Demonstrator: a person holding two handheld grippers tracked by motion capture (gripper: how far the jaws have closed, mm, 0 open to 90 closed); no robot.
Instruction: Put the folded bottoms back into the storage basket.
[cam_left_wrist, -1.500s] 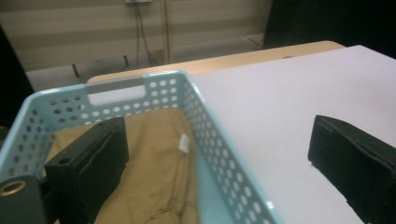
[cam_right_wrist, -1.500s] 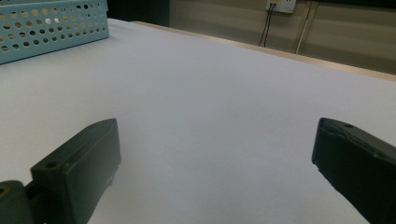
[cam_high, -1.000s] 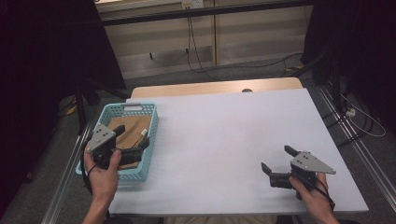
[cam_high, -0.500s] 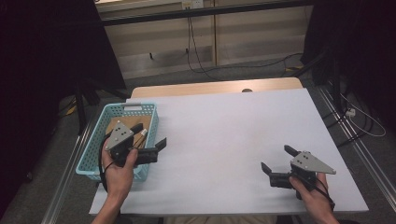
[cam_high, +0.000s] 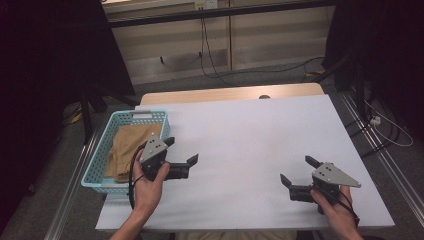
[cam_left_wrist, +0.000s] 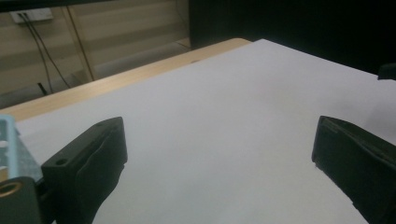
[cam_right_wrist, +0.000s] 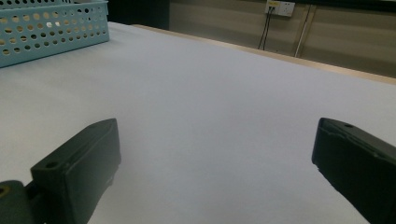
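Since a second ago: left gripper (cam_high: 181, 151) moved off the blue basket (cam_high: 98, 159) and out over the white sheet (cam_high: 250, 145), now just beside the basket's right wall, jaws spread wide with nothing between them. Half a second ago already clear of the basket; since then carried a little farther from it. Left hand (cam_high: 149, 176) wrapped round the gripper body, forearm entering from the bottom edge. Right gripper (cam_high: 298, 174) unchanged, far from the basket near the sheet's opposite lower corner, jaws likewise wide apart and empty, right hand (cam_high: 332, 200) behind it. Tan cloth (cam_high: 129, 145) lying folded inside the basket as before, no longer covered by the gripper.

Hard to make out: lower end of the cloth partly hidden behind the left gripper's grey plate and the hand. Basket's near corner cut off in the left gripper view, a pale blue sliver (cam_left_wrist: 11, 140) at the frame's left side. In the right gripper view, basket's perforated wall (cam_right_wrist: 51, 28) visible at top left, contents hidden behind it. Dark shape (cam_left_wrist: 387, 71) at the left gripper view's right edge cropped, not identifiable with certainty. Room behind the table dark; cables and wall panels dimly seen.
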